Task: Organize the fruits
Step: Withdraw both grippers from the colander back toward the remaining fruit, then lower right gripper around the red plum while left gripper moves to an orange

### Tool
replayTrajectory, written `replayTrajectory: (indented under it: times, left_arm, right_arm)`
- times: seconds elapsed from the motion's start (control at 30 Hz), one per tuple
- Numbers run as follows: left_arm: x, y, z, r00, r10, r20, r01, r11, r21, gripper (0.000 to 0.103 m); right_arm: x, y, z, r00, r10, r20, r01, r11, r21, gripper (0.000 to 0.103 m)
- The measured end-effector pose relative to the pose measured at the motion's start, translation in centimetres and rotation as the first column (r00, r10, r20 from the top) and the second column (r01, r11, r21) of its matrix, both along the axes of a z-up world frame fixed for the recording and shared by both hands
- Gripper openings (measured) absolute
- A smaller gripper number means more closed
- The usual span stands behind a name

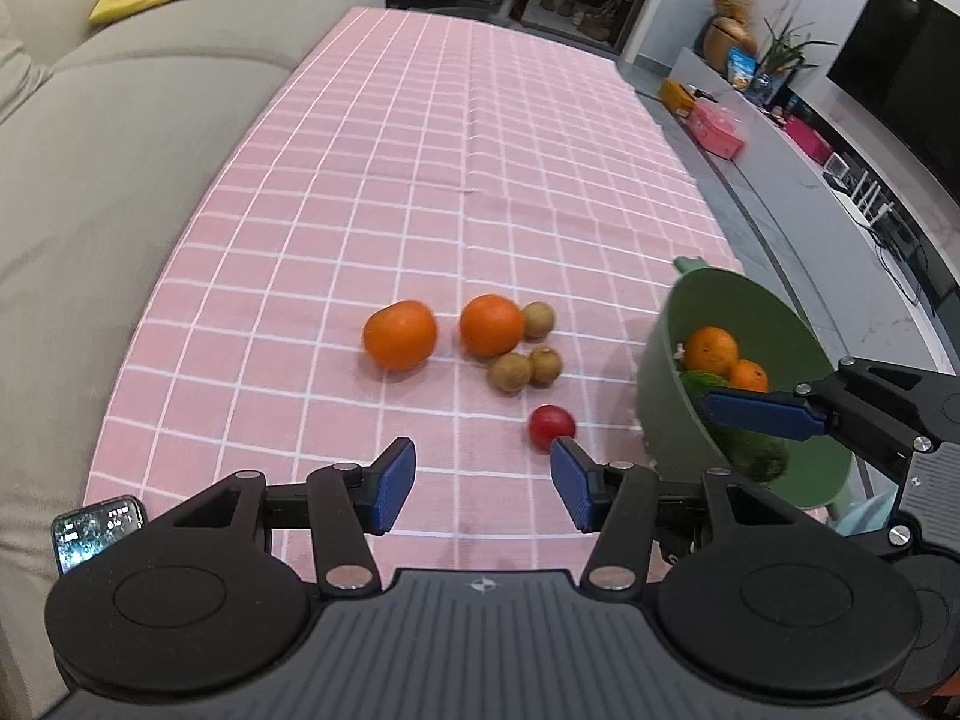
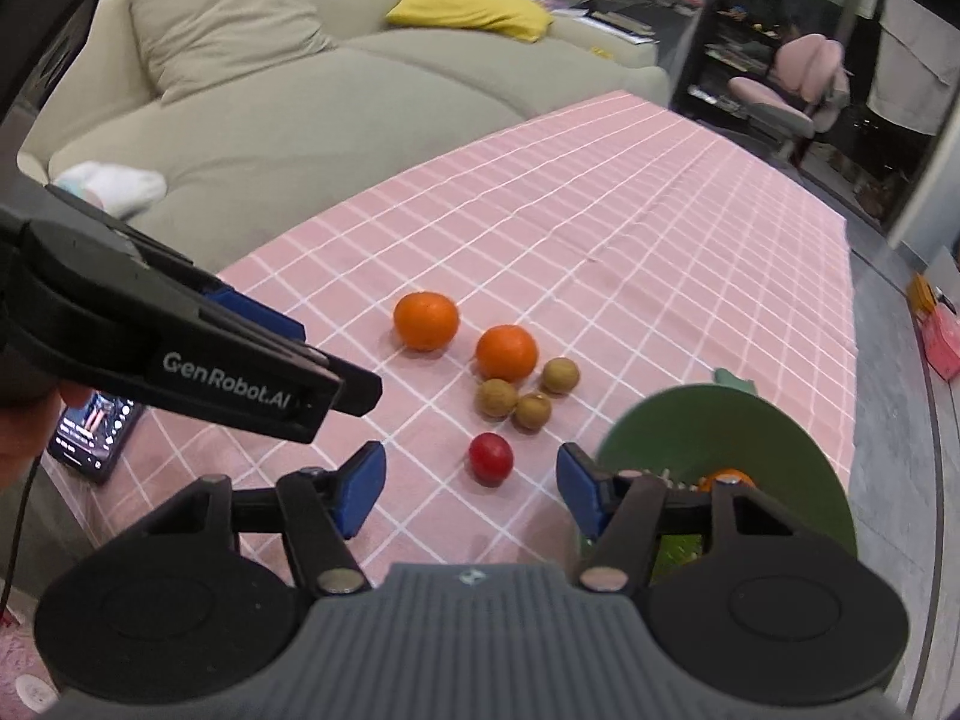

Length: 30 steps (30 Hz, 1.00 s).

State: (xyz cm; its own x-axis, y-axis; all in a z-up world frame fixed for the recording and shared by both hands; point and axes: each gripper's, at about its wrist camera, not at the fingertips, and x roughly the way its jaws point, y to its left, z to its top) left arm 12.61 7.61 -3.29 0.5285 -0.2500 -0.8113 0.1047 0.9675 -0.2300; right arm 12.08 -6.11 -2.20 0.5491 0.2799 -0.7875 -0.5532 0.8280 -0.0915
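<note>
My left gripper (image 1: 483, 483) hangs wide open above the pink cloth (image 1: 420, 180), near the red tomato (image 1: 551, 425); my right gripper (image 2: 471, 489) gapes wide too, empty. 2 oranges (image 1: 399, 334) and 3 small brown fruits (image 1: 509, 371) lie loose; the green bowl (image 1: 720, 312), tilted, holds 2 more oranges.

Two oranges (image 1: 399, 334) (image 1: 491, 324) and three brown longans (image 1: 528, 348) are sitting ahead of the left tongs (image 1: 483, 483). A red tomato (image 1: 551, 425) is lying just beyond their right finger. The tilted green bowl (image 1: 708, 312), right of them, is holding two oranges (image 1: 711, 351) and a green vegetable (image 1: 759, 456).
</note>
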Motion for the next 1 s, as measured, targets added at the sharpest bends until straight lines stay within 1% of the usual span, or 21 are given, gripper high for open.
replayTrajectory:
  times: [0.23,0.27,0.3,0.47,0.73,0.8,0.83,1.0]
  left_arm:
    - [1.2,1.5,-1.6,0.999,0.032,-0.039,-0.033,0.999,-0.021,0.061]
    - [1.4,1.6,-1.7,0.998,0.035,-0.043,-0.035,0.999,-0.016,0.061]
    - [1.6,1.6,-1.9,0.998,0.035,-0.044,-0.035,0.999,-0.01,0.061]
    - [2.0,1.8,-2.7,0.998,0.027,-0.065,-0.027,1.0,-0.009,0.061]
    - [2.4,2.7,-3.9,0.993,0.053,-0.105,-0.057,0.998,-0.03,0.061]
    - [2.6,3.0,-4.0,0.992,0.063,-0.111,-0.068,0.997,-0.043,0.061]
    - [2.6,3.1,-4.1,0.991,0.065,-0.112,-0.072,0.996,-0.05,0.061]
    - [2.8,3.2,-4.2,0.993,0.065,-0.097,-0.073,0.995,-0.073,0.061]
  right_arm:
    - [1.9,2.9,-2.3,0.996,0.074,-0.049,-0.077,0.994,-0.075,0.056]
    - [2.2,3.2,-2.8,0.995,0.082,-0.062,-0.088,0.992,-0.092,0.05]
    - [2.5,3.5,-3.2,0.993,0.089,-0.075,-0.097,0.989,-0.108,0.048]
    - [3.3,4.5,-4.9,0.987,0.117,-0.114,-0.134,0.98,-0.15,0.047]
    - [4.7,4.5,-7.1,0.987,0.091,-0.133,-0.118,0.971,-0.21,0.047]
    - [4.9,4.3,-7.5,0.987,0.085,-0.136,-0.113,0.971,-0.211,0.045]
    - [5.0,4.2,-7.6,0.987,0.081,-0.138,-0.109,0.972,-0.209,0.043]
    - [5.5,4.0,-7.9,0.992,0.057,-0.111,-0.079,0.976,-0.205,0.041]
